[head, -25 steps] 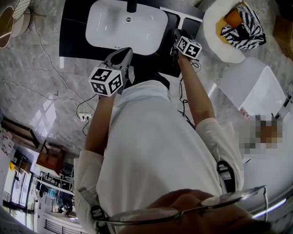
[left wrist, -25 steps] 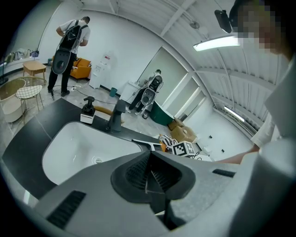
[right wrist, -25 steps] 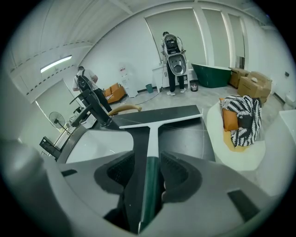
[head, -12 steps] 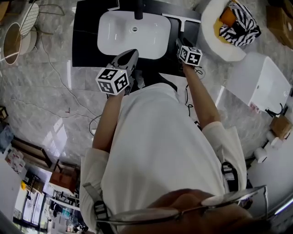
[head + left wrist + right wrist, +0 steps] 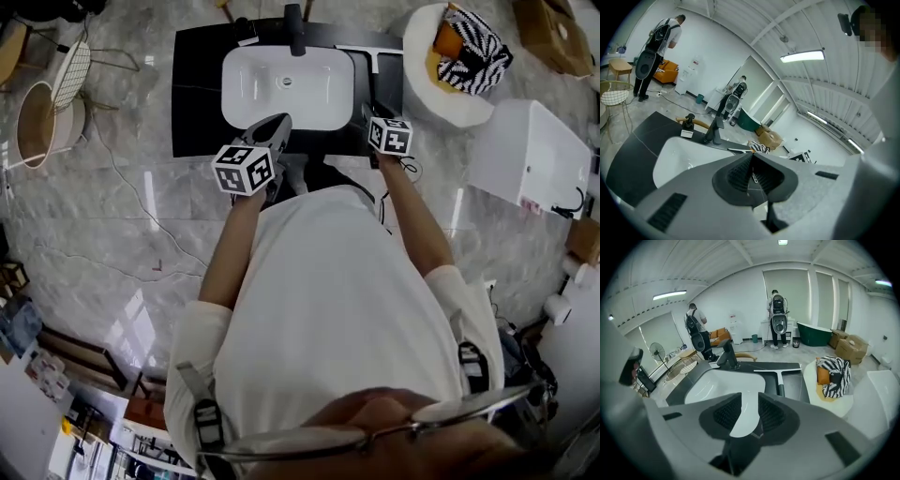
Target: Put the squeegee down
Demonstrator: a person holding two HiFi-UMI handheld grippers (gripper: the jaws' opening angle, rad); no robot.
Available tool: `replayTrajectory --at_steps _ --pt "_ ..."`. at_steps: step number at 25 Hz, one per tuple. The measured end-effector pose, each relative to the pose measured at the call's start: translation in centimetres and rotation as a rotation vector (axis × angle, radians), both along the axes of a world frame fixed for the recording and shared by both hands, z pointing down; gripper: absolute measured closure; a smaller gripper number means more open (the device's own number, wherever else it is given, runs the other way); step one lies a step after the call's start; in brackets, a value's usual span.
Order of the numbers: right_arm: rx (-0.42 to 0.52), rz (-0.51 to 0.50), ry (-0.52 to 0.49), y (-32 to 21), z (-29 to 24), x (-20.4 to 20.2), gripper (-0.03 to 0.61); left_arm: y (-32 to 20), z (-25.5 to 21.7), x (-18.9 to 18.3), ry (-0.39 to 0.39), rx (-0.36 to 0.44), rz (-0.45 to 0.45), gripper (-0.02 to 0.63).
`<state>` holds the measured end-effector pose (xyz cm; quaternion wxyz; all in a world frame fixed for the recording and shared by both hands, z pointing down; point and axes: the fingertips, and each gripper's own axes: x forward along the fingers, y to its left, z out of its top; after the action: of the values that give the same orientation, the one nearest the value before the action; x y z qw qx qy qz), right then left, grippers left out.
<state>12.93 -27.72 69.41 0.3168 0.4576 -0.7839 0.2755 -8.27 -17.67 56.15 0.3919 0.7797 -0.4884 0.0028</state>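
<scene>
Right gripper view shows the right gripper [image 5: 749,399] with its jaws apart and nothing between them; they have just been closing. The squeegee [image 5: 780,380] lies flat on the black counter [image 5: 793,378], between the white sink [image 5: 717,383] and the counter's right edge. Its blade runs along the back edge and its handle points toward the front. The left gripper [image 5: 752,157] has its jaws pressed together, empty.

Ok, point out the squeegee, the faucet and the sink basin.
squeegee [image 5: 780,383], right gripper view, on its handle.
faucet [image 5: 727,355], right gripper view, on its upright body.
sink basin [image 5: 253,89], head view, on its bare white floor.
</scene>
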Motion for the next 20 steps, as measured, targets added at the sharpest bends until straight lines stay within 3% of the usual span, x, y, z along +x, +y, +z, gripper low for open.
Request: replayTrajectory --at_steps 8,13,20 --pt "0.059 0.101 -0.006 5.2 -5.9 -0.1 0.511 2.7 0.6 -0.4 0.020 0.013 0.113 0.609" --pt "0.104 0.169 -0.038 8.5 -8.5 0.9 0.548 4.1 1.1 1.3 0.022 0.006 0.191 0.609" --pt "0.138 0.190 -0.120 11.8 -10.7 1.8 0.571 4.3 -0.1 3.8 0.026 0.039 0.238 0.609"
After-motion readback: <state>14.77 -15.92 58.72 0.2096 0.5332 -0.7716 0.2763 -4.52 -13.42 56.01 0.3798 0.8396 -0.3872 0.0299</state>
